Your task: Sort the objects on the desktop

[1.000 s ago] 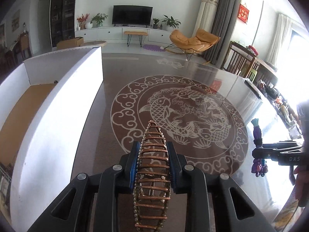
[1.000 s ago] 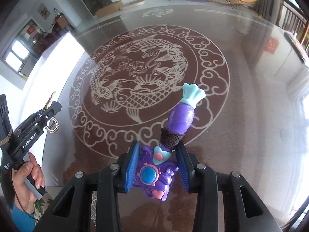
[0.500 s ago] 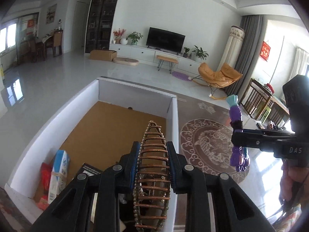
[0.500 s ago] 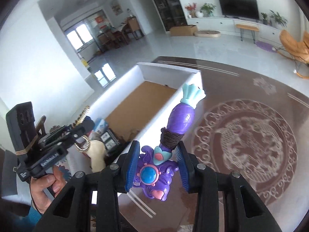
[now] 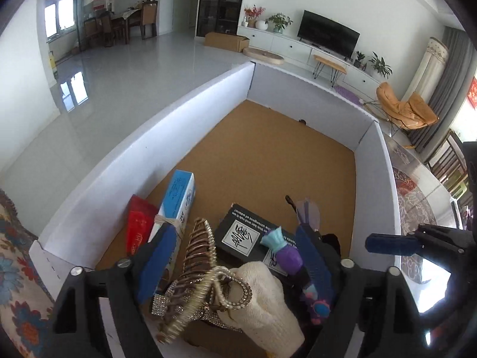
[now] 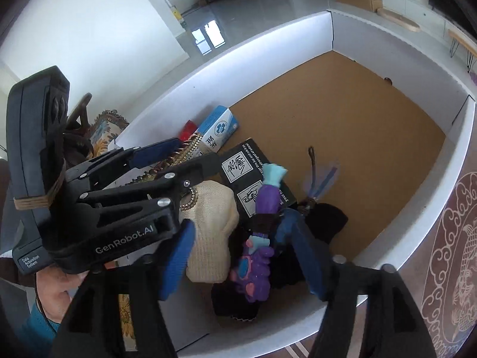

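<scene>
**Both grippers opening over the white box**

Bright living room with a glossy pale floor fills the background of the left wrist view. Below it stands a large white box [image 5: 374, 179] with a brown cardboard bottom. The left gripper [image 5: 235, 256] hangs over the near end of the box, and its jaws are opening. A coppery hair clip [image 5: 198, 253] with a beaded ring lies between the blue pads, leaning near the left one, but no pad presses on it. Under it sit a cream knitted item [image 5: 262, 298], a black carton [image 5: 243, 234], a blue-and-white carton [image 5: 179, 200] and a red packet [image 5: 138, 223]. The purple toy wand [image 5: 290, 261] lies at the right pad.

Seen from the right wrist view, the same white box [image 6: 441, 197] rests on a dark table with a pale fish pattern [image 6: 453, 256]. The right gripper [image 6: 241, 253] is over the near corner, its jaws also opening. The purple toy wand [image 6: 262, 223] is between them, close to the right pad, and seems free. The left gripper [image 6: 184, 155], held by a hand [image 6: 59, 286], is at the left with the hair clip [image 6: 182, 155] between its fingers.
</scene>
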`<act>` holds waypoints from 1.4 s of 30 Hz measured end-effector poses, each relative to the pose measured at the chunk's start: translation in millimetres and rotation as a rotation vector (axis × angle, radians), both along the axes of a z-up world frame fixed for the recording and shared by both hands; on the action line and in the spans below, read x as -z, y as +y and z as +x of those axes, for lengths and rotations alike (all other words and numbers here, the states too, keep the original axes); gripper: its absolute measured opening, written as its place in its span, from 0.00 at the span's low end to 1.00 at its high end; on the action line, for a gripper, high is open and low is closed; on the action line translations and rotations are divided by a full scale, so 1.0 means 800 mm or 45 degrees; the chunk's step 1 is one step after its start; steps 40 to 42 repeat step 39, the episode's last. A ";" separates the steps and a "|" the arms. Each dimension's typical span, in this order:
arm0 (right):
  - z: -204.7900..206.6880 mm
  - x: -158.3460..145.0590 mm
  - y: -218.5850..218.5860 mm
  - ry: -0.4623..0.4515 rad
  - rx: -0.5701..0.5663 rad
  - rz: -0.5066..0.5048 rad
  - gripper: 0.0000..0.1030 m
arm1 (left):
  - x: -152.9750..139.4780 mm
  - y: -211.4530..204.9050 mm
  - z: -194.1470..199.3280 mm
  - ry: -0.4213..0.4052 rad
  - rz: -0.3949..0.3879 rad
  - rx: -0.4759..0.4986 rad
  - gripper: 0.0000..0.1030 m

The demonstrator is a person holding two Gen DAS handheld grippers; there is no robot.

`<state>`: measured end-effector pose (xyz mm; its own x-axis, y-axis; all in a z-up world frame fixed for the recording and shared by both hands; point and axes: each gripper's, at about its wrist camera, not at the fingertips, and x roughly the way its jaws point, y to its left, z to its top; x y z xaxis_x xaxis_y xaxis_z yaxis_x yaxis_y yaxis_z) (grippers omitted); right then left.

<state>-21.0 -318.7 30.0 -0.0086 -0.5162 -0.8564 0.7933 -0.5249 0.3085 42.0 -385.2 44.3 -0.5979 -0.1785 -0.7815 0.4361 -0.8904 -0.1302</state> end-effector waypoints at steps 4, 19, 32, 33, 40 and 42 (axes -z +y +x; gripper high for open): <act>-0.009 -0.033 0.027 0.117 0.054 -0.048 0.86 | -0.030 0.008 0.005 0.012 -0.193 -0.135 0.92; -0.015 -0.069 0.078 0.471 0.164 0.080 0.97 | -0.044 0.072 0.039 -0.054 -0.377 -0.211 0.92; 0.001 -0.066 0.065 0.534 0.105 0.057 0.97 | -0.071 0.066 0.082 0.134 -0.493 -0.417 0.92; 0.001 -0.066 0.064 0.533 0.104 0.059 0.97 | -0.072 0.070 0.082 0.133 -0.519 -0.420 0.92; -0.001 -0.061 0.062 0.524 0.107 0.070 0.97 | -0.081 0.079 0.086 0.157 -0.569 -0.435 0.92; -0.001 -0.061 0.062 0.524 0.107 0.070 0.97 | -0.081 0.079 0.086 0.157 -0.569 -0.435 0.92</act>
